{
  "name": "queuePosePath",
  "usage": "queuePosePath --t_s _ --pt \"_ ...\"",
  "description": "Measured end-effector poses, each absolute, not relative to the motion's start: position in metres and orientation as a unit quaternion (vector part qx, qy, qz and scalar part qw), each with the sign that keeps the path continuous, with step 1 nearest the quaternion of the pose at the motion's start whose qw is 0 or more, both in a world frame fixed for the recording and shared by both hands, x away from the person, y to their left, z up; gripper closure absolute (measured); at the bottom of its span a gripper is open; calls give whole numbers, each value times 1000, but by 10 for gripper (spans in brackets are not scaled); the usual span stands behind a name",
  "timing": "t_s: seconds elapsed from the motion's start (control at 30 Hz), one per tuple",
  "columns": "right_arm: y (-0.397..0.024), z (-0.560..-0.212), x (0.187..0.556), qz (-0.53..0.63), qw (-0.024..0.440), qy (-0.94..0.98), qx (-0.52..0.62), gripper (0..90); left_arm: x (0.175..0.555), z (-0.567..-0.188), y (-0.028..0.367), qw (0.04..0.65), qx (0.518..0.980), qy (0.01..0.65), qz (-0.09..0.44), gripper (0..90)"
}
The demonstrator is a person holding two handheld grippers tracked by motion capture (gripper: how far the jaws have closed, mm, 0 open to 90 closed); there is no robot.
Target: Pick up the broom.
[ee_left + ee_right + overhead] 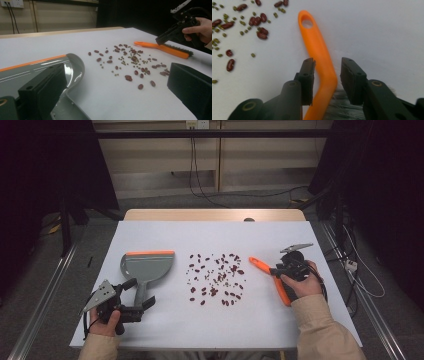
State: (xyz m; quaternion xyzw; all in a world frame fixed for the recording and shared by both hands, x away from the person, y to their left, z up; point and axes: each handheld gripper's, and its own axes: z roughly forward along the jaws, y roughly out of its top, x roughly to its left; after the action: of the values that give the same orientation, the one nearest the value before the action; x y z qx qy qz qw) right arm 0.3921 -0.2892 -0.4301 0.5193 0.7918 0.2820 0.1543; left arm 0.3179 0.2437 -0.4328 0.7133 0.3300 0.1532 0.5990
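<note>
From above we see the dustpan (pixel 145 270) at the left of the white table (pixel 165 232), the beans (pixel 215 277) scattered in the middle and the orange brush (pixel 272 280) at the right. Our left gripper (pixel 145 302) sits by the dustpan's handle, and our right gripper (pixel 277 270) is over the brush.

The left gripper view adds what the high view cannot resolve: small green beans mixed among the red ones (pixel 132 60), and the brush's dark bristles (pixel 180 48). Here the left gripper's jaws stand wide, the dustpan (pixel 72 65) just behind one jaw, nothing between them.

The right gripper view shows the grip closely: the brush's handle (pixel 319 55) runs up between the jaws. They stand narrow, one pad at the handle's bend and a gap at the other; we cannot tell whether they press.
</note>
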Motion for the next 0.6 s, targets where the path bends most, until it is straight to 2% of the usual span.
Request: queuePosePath --t_s 0.27,0.4,0.53,0.6 --pt "-286 -440 398 239 130 801 533 681 319 -433 244 596 715 332 153 21" --pt "-281 -443 397 227 143 805 529 670 318 -433 244 595 716 331 153 21" --pt "-285 -444 403 233 116 792 553 677 318 -433 244 594 716 331 154 21" --pt "-281 -443 403 221 123 796 550 682 319 -433 244 595 715 332 156 21"
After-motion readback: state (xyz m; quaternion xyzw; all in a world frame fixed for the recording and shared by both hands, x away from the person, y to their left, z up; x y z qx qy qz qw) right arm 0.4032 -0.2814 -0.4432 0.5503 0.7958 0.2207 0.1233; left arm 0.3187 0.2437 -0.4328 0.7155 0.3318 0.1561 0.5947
